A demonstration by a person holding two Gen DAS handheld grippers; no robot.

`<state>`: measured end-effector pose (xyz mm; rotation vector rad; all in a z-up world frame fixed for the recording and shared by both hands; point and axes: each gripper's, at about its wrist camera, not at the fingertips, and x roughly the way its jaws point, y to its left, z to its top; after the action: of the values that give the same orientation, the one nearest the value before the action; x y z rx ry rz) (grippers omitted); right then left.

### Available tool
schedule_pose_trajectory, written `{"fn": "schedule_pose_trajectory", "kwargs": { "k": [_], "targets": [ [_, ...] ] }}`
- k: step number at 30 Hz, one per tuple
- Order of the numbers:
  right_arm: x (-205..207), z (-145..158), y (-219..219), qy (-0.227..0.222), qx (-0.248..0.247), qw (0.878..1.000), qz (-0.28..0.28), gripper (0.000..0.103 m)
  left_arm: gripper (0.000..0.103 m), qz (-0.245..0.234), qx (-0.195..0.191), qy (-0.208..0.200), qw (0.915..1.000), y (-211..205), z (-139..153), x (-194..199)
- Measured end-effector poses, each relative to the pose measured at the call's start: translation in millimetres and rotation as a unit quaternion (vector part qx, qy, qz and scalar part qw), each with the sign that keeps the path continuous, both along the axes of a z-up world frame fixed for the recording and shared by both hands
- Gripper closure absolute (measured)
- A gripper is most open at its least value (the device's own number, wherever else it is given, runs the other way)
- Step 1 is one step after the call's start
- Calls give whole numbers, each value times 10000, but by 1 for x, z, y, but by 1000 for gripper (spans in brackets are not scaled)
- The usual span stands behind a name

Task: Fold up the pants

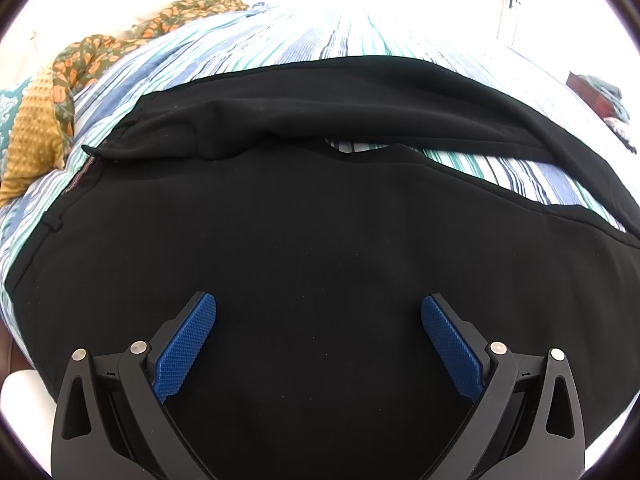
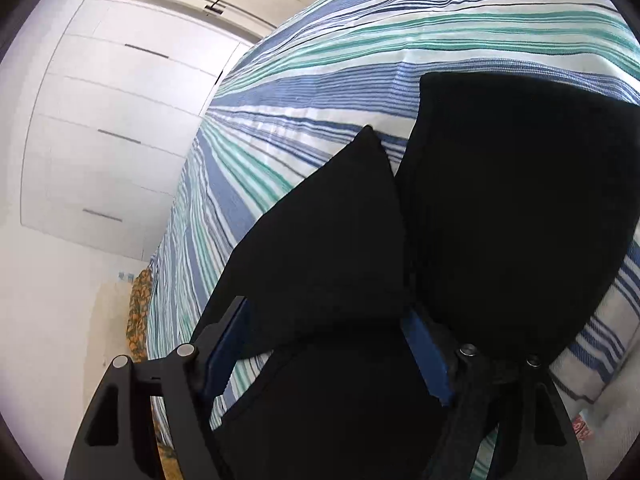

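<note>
Black pants [image 1: 304, 216] lie flat on bed w/ blue-teal-white striped cover [image 1: 248, 40]; long axis runs left-right in left wrist view, waistband left, legs splaying apart toward right. Fabric matte, soft knit-like. No readable label. Left gripper [image 1: 319, 312] hovers over near leg, blue textured fingers [image 1: 188, 340] spread wide. Right gripper [image 2: 328, 336] fingers apart, a pants fold between them; pinching or not, can't tell. Mustard dotted cushion [image 1: 34, 136] by bed's far-left edge.

Matt black cloth pants [image 1: 304, 216], woven striped cotton-like bedspread [image 1: 280, 40], knurled blue pads [image 1: 186, 346] on matt black plastic left gripper [image 1: 319, 312], bobbled mustard fabric [image 1: 34, 128]
</note>
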<state>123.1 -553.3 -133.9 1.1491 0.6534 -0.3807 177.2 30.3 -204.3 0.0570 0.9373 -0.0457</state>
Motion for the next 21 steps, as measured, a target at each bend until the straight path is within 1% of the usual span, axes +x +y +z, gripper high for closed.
{"fn": "schedule_pose_trajectory", "kwargs": {
  "k": [1,2,3,4,6,7,9,10,12,14,16,17,18,19,21],
  "targets": [
    [6,-1,-3,86,-63,9999,-65,41,1,-3,1,2,10000,0,0,0],
    [14,-2,-7,293,-166,9994,-71,55,1,-6,0,11,10000,1,0,1],
    [19,-4,-9,501,-272,9984,-56,91,1,-14,-2,31,10000,1,0,1],
    [21,-6,-12,578,-269,9979,-57,90,1,-27,-9,82,10000,1,1,1],
    [16,1,-13,392,-237,9989,-60,91,1,-44,-114,265,9996,1,8,2],
    [13,11,-10,219,-311,9993,26,91,1,-107,-290,332,9990,1,13,3],
    [8,41,-3,-130,-634,9973,342,91,1,-378,-733,369,9959,0,27,10],
    [6,57,2,-312,-798,9948,544,91,1,-487,-833,367,9947,-1,34,17],
    [2,90,12,-710,-1008,9875,982,91,1,-649,-986,328,9925,-6,54,41],
    [-4,119,22,-1063,-1190,9769,1421,91,1,-659,-1398,261,9876,-6,75,74],
    [-11,142,33,-1379,-1309,9657,1769,91,1,-486,-1965,320,9788,-1,86,111],
    [-17,152,38,-1543,-1351,9601,1904,91,1,-352,-2242,416,9730,2,88,134],
    [-22,161,42,-1707,-1366,9549,2011,91,1,-227,-2426,535,9684,4,86,152],
    [-25,167,46,-1854,-1360,9505,2092,91,1,-85,-2531,691,9649,4,83,171],
    [-36,179,50,-2131,-1306,9424,2224,91,2,143,-2603,941,9608,3,74,199]
  ]
}}
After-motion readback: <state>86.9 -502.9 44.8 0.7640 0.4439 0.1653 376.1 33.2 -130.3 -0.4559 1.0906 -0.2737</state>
